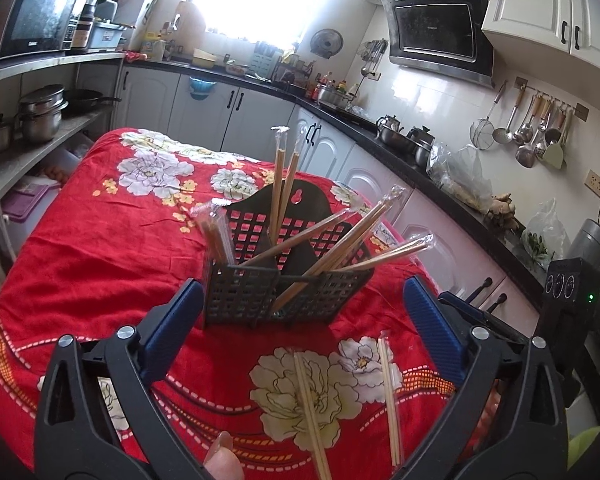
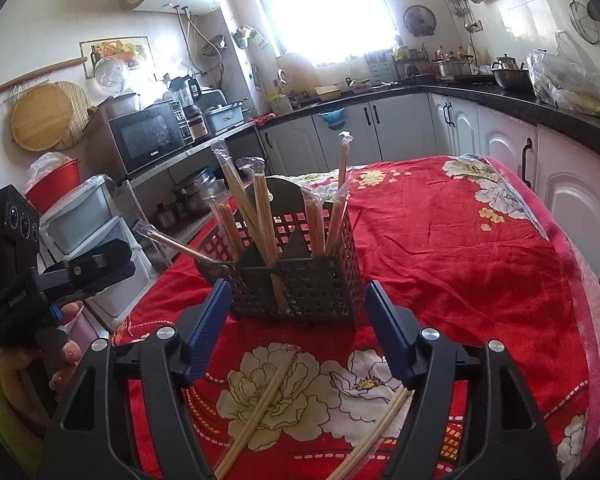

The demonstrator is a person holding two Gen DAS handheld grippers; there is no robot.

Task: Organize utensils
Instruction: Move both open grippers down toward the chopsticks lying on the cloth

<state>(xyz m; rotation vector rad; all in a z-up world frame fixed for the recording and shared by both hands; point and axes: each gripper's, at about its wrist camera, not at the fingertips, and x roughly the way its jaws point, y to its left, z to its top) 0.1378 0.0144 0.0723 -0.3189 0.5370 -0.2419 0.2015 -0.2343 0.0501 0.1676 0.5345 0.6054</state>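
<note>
On the red floral cloth (image 1: 80, 240) stands a black lattice caddy (image 1: 284, 280), the reference for all positions below.

Progress, as judged from the present layout: the task is mostly done but not complete.
- Stowed: several wrapped chopstick pairs (image 1: 284, 184) stand in the caddy, each in a clear sleeve. The exact count cannot be told, because the sticks overlap.
- Left: 2 wrapped pairs lie flat on the cloth in front of the caddy, on the camera side. In the left view, 1 pair (image 1: 310, 404) crosses the large flower print, and the other pair (image 1: 388, 392) lies just beside it, to the right. Both are apart from the caddy.

Container contents: the caddy is split by solid dividers into compartments; the right view (image 2: 296, 280) shows at least 3 sections. Sticks lean outward at mixed angles. 1 pair (image 2: 172, 242) leans low over the caddy's left edge in the right view. No compartment can be confirmed empty.

Grippers:
- Left gripper (image 1: 300, 320): jaws spread wide, nothing between the pads. It hovers in front of the caddy, above the 2 loose pairs.
- Right gripper (image 2: 298, 328): jaws moderately wide, holding nothing. It also sits in front of the caddy, above the loose pairs (image 2: 260, 400).

Remaining work, as a judgement: pick up each loose pair and stand it in the caddy.
</note>
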